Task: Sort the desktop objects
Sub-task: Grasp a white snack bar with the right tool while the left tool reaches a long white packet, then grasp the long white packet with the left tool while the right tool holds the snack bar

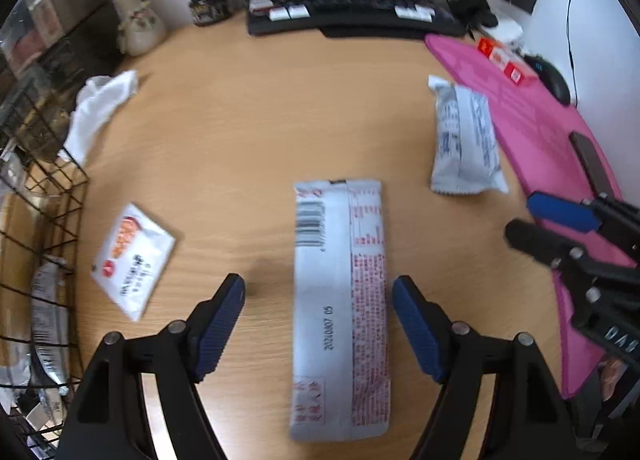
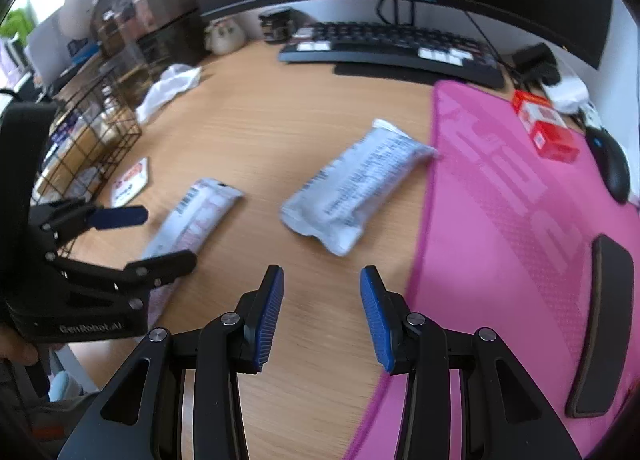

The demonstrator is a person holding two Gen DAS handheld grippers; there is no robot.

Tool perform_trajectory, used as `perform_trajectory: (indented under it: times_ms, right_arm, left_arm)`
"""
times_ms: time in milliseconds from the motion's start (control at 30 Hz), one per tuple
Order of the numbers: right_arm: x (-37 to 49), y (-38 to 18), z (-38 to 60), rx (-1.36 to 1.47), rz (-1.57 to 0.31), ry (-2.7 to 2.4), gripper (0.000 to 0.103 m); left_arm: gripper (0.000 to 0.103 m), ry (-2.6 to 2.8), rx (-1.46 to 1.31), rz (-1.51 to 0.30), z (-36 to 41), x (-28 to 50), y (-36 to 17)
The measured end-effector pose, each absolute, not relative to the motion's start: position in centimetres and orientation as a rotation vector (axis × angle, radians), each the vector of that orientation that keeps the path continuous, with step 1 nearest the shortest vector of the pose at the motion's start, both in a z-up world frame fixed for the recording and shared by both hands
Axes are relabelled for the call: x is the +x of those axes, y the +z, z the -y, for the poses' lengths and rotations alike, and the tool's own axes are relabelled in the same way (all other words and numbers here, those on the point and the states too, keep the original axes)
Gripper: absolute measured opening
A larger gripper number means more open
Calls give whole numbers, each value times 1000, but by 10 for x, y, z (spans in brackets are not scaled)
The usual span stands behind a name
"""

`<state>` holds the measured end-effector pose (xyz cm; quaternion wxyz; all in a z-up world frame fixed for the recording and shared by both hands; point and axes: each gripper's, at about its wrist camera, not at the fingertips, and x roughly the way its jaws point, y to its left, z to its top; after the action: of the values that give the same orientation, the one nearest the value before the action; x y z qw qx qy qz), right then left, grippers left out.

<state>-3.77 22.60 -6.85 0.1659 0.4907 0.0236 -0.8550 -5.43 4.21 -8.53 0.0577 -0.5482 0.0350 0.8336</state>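
A long white packet [image 1: 340, 308] with a barcode and red print lies flat on the wooden desk [image 1: 240, 139]. My left gripper [image 1: 318, 282] hangs over it, open, one blue pad on each side and neither pressing it. From the right wrist view, that same packet [image 2: 192, 215] lies under the left gripper [image 2: 164, 238]. A plump grey-white packet [image 2: 352, 187] rests beside the pink mat [image 2: 520, 219], just ahead of my right gripper [image 2: 322, 272], which is open above bare wood with nothing between its pads. The right gripper [image 1: 520, 217] also shows at the right edge of the left wrist view.
A small white sachet [image 1: 132, 260] with orange print lies left of the long packet. A black wire basket [image 1: 40, 219] holding wrappers stands at the left edge, crumpled white plastic [image 1: 100, 107] behind it. At the back is a keyboard [image 1: 352, 7]. A red box [image 2: 548, 131], mouse [image 2: 616, 167] and dark pad [image 2: 604, 324] sit on the mat.
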Motion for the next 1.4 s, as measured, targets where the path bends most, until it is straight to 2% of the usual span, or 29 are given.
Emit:
perform_trajectory:
  times_ms: [33, 100, 167, 200, 233, 533, 633, 700, 767, 800, 833, 1100, 1133, 1200, 1400]
  right_arm:
    - [-40, -70, -229, 1406, -49, -2443, 52]
    - [-45, -71, -235, 1421, -6, -2459, 57]
    - [-53, -72, -238, 1431, 30, -2479, 61]
    - [-58, -72, -238, 1434, 46, -2490, 65]
    - [-63, -71, -237, 1435, 62, -2500, 66]
    - [-120, -81, -215, 1466, 128, -2546, 66]
    - [-132, -83, -205, 1435, 71, -2582, 66]
    - [-135, -85, -195, 1401, -34, -2595, 66]
    - [-135, -87, -187, 1373, -130, -2597, 62]
    - [-134, -87, -185, 1358, -170, -2601, 42]
    - [-133, -86, -184, 1348, -194, -2600, 36]
    - [-125, -76, -200, 1353, -138, -2590, 35]
    - [-123, -74, -201, 1349, -130, -2591, 35]
    - [-119, -70, -203, 1341, -113, -2587, 35]
    - [-108, -57, -199, 1289, -103, -2580, 35]
  left_arm:
    - [80, 2533, -1642, -108, -42, -55, -85]
    - [77, 2541, -1622, -103, -39, -59, -85]
    - [67, 2558, -1594, -104, -35, -63, -83]
    - [57, 2555, -1588, -108, -34, -64, -83]
    - [55, 2551, -1587, -113, -33, -66, -82]
    - [52, 2557, -1594, -90, -14, -84, -84]
    - [52, 2558, -1589, -81, -11, -90, -84]
    - [52, 2558, -1584, -78, -10, -94, -84]
    - [52, 2559, -1581, -69, -8, -97, -84]
    - [52, 2561, -1578, -62, -8, -98, -84]
    - [52, 2563, -1576, -55, -7, -100, -84]
    - [51, 2575, -1550, -22, -6, -101, -76]
    - [44, 2580, -1538, -25, -7, -100, -72]
    - [40, 2586, -1516, -28, -8, -98, -63]
    - [42, 2604, -1513, -38, -8, -94, -54]
